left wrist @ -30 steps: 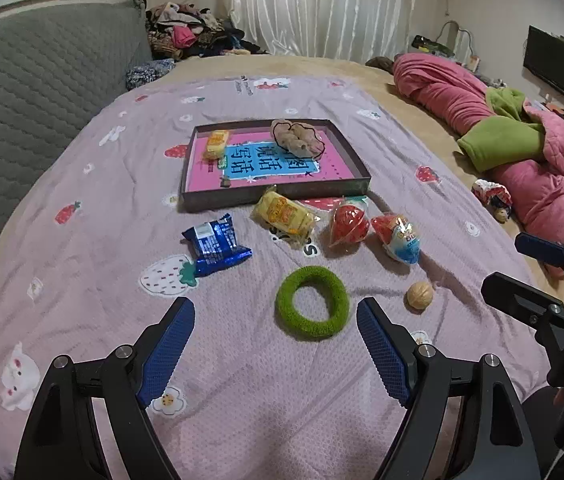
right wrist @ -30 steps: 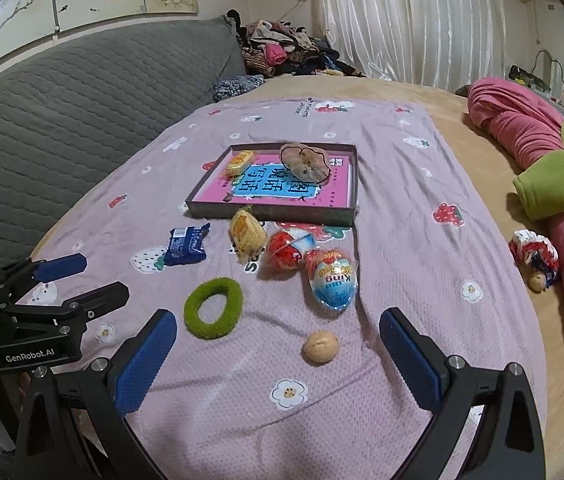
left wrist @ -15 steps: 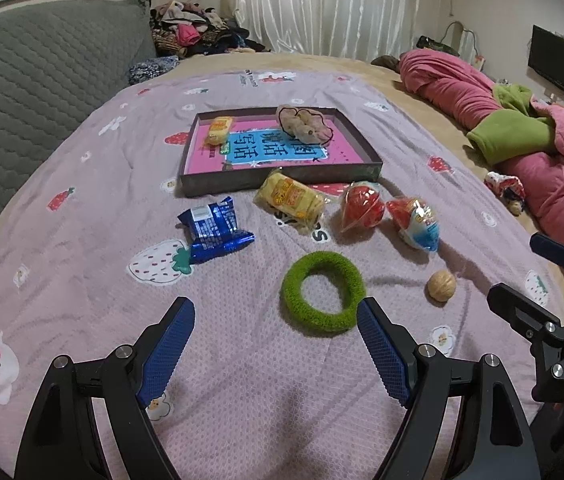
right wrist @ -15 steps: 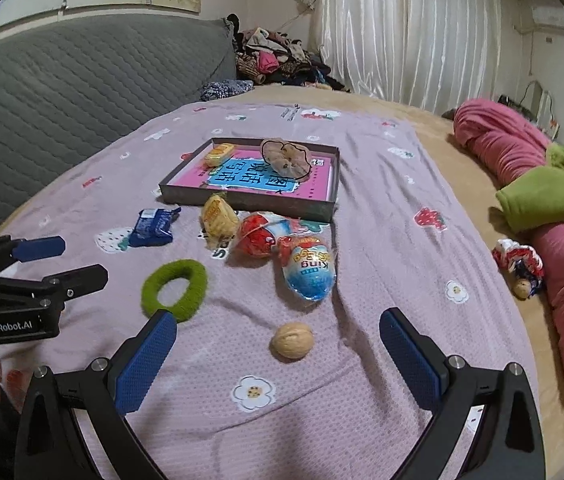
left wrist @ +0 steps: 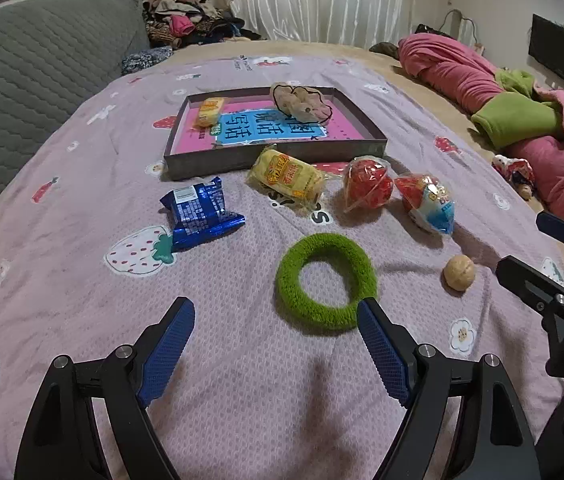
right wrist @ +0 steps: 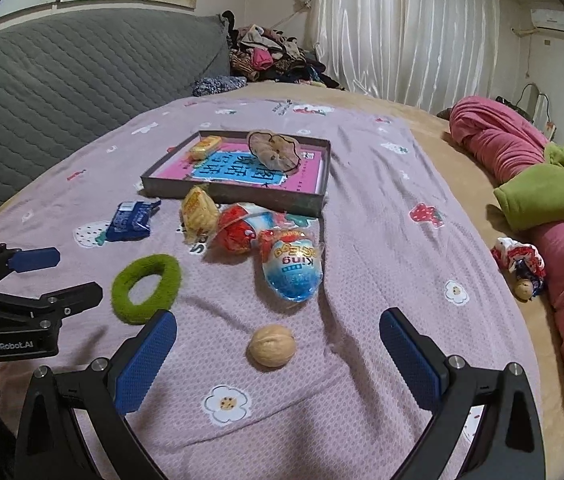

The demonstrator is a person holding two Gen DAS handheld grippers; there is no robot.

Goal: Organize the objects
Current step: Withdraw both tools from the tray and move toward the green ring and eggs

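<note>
lilac bedspread [left wrist: 242,380] carries loose snacks before a shallow dark cardboard tray [left wrist: 274,152], likely their destination. left gripper [left wrist: 276,344], jaws apart and empty, faces the fuzzy green ring [left wrist: 323,280]; right gripper [right wrist: 278,364], likewise apart, brackets the tan walnut [right wrist: 270,345].

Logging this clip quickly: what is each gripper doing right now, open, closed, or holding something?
Left gripper: open, empty, above the bedspread beside the green ring.
Right gripper: open, holding nothing; the walnut lies between its fingers, untouched.
</note>
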